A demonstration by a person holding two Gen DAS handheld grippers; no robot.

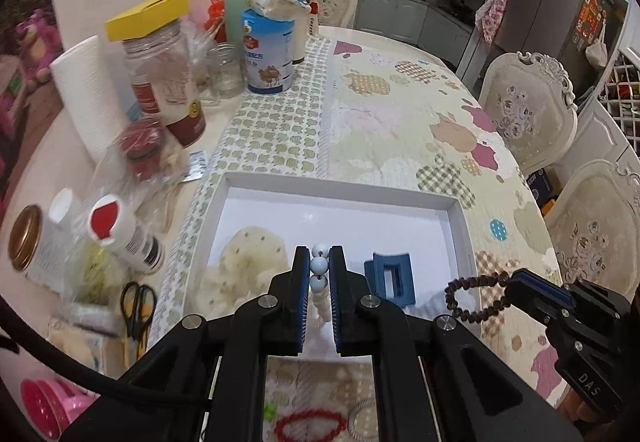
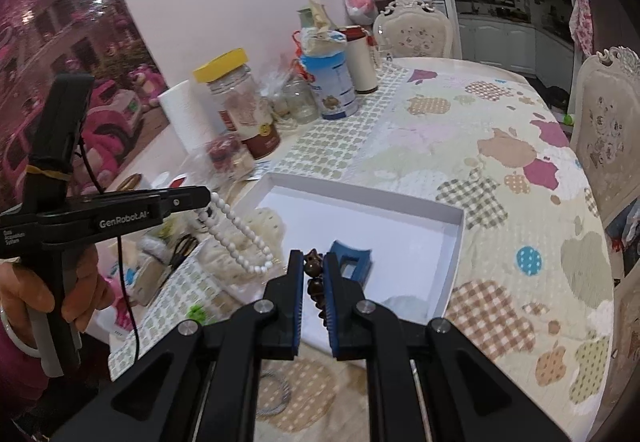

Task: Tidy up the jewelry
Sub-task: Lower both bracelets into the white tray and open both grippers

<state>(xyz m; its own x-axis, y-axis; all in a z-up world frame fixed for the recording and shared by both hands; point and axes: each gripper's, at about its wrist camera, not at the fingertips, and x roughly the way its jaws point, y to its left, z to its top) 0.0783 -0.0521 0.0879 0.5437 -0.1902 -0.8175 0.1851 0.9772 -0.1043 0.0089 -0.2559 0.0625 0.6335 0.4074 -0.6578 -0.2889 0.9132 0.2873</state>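
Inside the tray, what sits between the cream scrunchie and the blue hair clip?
Only bare white tray floor between scrunchie and clip, clearest in the right wrist view.

A round table (image 1: 420, 53) filled the middle of the frame, covered by a patchwork cloth (image 1: 400, 121). A shallow white tray (image 1: 344, 187) sat on the cloth at lower centre. Along the left edge stood a yellow-lidded jar (image 1: 160, 69), a paper towel roll (image 1: 86, 93), a blue tin (image 1: 269, 53) and an empty glass jar (image 1: 225, 69). Scissors (image 1: 138, 308) lay at lower left, and a red bracelet (image 1: 310, 426) at the bottom edge.
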